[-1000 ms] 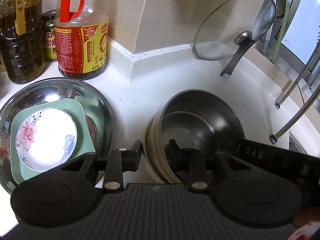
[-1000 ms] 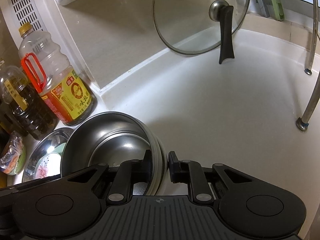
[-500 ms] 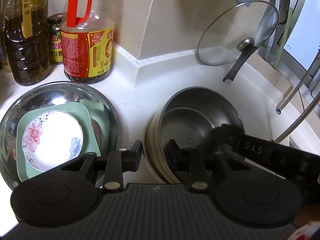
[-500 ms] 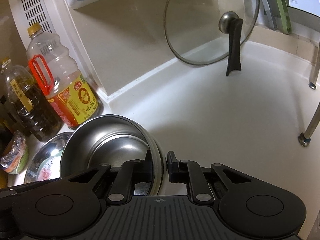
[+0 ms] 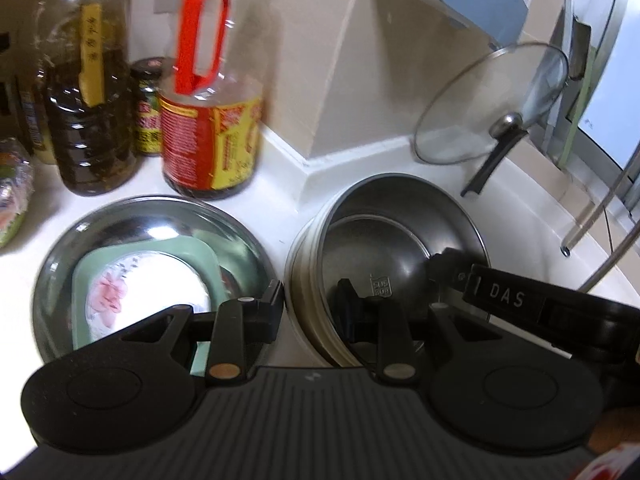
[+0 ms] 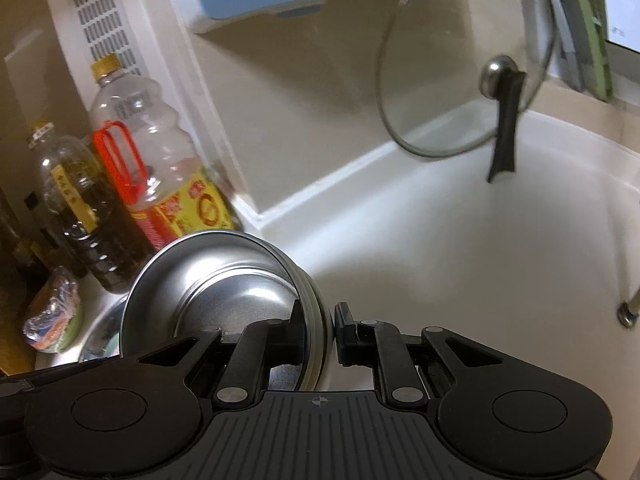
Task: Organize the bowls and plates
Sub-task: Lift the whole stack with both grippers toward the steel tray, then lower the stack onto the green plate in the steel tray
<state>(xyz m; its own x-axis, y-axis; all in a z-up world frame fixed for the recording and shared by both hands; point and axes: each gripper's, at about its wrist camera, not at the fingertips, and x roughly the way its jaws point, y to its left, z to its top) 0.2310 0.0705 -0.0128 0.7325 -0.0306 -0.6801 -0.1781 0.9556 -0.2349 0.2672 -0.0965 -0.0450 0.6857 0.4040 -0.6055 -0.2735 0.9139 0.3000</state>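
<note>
I hold a stack of shiny metal bowls with both of my grippers. My left gripper is clamped on the near left side of the stack, one finger outside the rim and one finger inside. My right gripper is clamped on the right side of the same stack, with the rim pinched between its two fingers. The stack is over the white desk, close to the corner of the wall.

Just to the left of the stack is a big flat metal bowl on the desk. A green square plate lies in it, and a small white plate with flowers lies on the green one.

Behind them stand a dark oil bottle, a small jar and a big bottle with a red handle. A glass lid leans on the wall at the back right.
</note>
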